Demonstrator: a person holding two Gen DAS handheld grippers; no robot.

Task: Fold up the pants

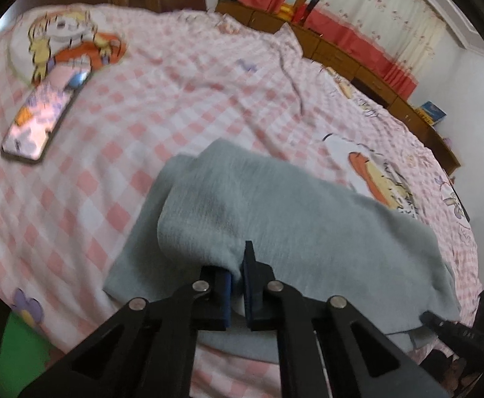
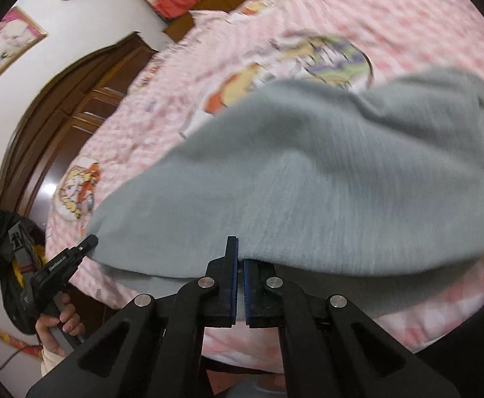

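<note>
Clamped on cloth, both of them: left hand-held gripper (image 1: 238, 278) pinching the near edge of the grey pants (image 1: 275, 219), jaws nearly together with a fold of fabric between the blue pads. Right hand-held gripper (image 2: 240, 277) likewise clenched on the near hem, seen from its own camera; from there, left gripper also visible at the far left corner of the same edge, gripped by a hand (image 2: 59, 325).

Pants lying across the pink checked bed (image 1: 175, 99), already doubled over, near edge lifted clear of the sheet and sagging between the two grips. Phone (image 1: 43, 112) well apart, up by the cartoon print.

Judged soft, light, limp: thick knit, no stiffness, likely to droop and drag wherever unsupported. Not slippery, nothing fragile. Best taken at corners or hem through all layers, so the lower ply does not slide out. Pulling the two grips apart should keep the edge taut.
</note>
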